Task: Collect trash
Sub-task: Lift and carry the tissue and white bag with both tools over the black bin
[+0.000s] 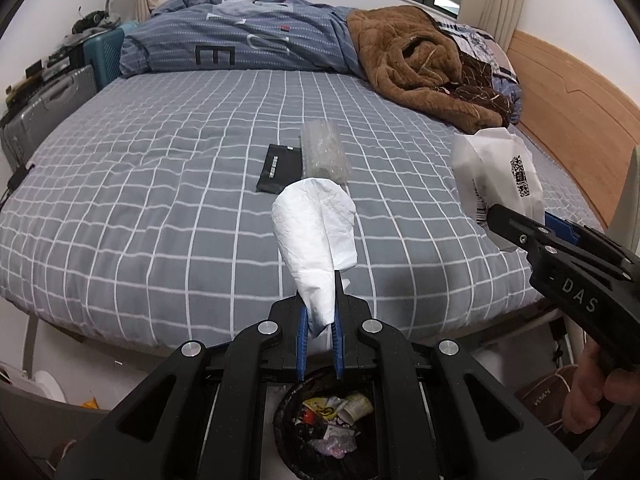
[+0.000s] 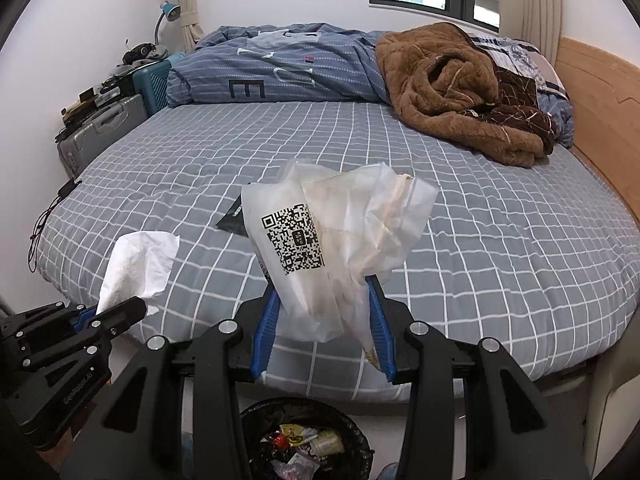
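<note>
Tissue [image 1: 316, 236], limp and featherlight, sits pinched at its tail in the fully closed left gripper [image 1: 320, 320]. Crinkly wrapper bag [image 2: 336, 248], equally light, is clamped at its bunched bottom by the part-open right gripper [image 2: 324, 320]; slippery film needs a firm pinch.

left gripper [image 1: 320, 312]: tilted down, jaws squeezed tight on white tissue [image 1: 316, 236] | right gripper [image 2: 324, 320]: tilted down, jaws pinching white bag [image 2: 332, 248] | hand [image 1: 592, 392] holds right handle

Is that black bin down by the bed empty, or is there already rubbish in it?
Partly filled. The bin holds wrappers and scraps, including a yellow packet and something red, and its black lining still shows around them.
</note>
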Tool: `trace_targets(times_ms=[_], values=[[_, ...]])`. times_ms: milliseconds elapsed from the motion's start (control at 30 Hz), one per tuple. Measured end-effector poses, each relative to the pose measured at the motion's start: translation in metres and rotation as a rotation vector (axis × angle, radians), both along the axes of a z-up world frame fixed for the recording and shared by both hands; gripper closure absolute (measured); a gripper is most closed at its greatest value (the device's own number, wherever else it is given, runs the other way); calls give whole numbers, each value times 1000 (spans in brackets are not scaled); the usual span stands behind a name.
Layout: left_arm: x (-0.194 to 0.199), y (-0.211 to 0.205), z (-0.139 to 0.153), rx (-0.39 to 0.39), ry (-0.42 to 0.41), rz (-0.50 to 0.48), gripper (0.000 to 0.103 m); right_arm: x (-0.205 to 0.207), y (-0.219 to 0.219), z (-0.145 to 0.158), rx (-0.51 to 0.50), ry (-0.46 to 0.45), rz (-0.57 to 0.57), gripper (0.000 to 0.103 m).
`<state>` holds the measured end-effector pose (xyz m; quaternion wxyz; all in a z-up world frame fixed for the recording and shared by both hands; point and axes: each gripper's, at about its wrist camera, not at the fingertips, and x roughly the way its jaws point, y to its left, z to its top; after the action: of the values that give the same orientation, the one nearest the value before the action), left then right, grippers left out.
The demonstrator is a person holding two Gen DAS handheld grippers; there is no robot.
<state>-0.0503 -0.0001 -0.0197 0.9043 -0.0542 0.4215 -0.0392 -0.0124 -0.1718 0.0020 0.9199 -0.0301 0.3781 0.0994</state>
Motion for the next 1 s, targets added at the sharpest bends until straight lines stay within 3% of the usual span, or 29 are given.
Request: trace_targets(times_ms=[1000], values=[[-86,6,-35,9,75,49,94,-77,0,-29,2,82,6,63]])
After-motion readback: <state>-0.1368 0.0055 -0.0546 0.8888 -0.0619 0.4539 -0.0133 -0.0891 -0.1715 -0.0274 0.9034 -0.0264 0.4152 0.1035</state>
